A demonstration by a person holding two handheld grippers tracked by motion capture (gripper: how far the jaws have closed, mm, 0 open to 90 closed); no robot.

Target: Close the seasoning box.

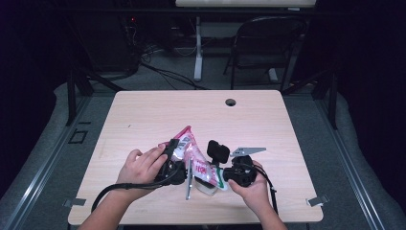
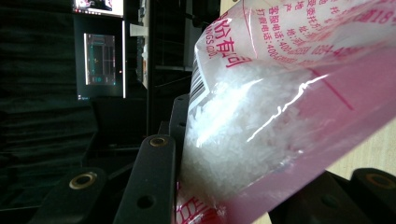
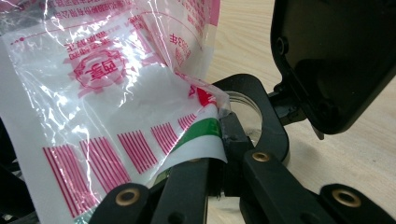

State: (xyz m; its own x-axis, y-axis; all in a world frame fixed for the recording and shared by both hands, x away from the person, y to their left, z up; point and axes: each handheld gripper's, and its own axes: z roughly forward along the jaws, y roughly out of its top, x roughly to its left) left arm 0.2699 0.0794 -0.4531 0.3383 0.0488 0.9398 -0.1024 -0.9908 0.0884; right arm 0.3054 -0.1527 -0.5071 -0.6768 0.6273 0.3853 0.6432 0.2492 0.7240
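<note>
The pink-printed bag (image 1: pixel 191 155) of white crystals hangs stretched above the worktop (image 1: pixel 143 115), long axis running between both grippers: left gripper (image 1: pixel 173 149) jaws pinching its upper end, right gripper (image 3: pixel 219 140) jaws pressed on its lower corner.

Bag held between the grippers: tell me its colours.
Clear bag with pink print, a green corner; best in the right gripper view.

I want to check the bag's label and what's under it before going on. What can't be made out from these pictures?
- The print on the bag: too small in the high view, cut off by the frame edges in both gripper views.
- The clear container under the bag: mostly covered by the bag and the right gripper in the right gripper view.
- The left gripper: its far jaw is behind the bag.
</note>
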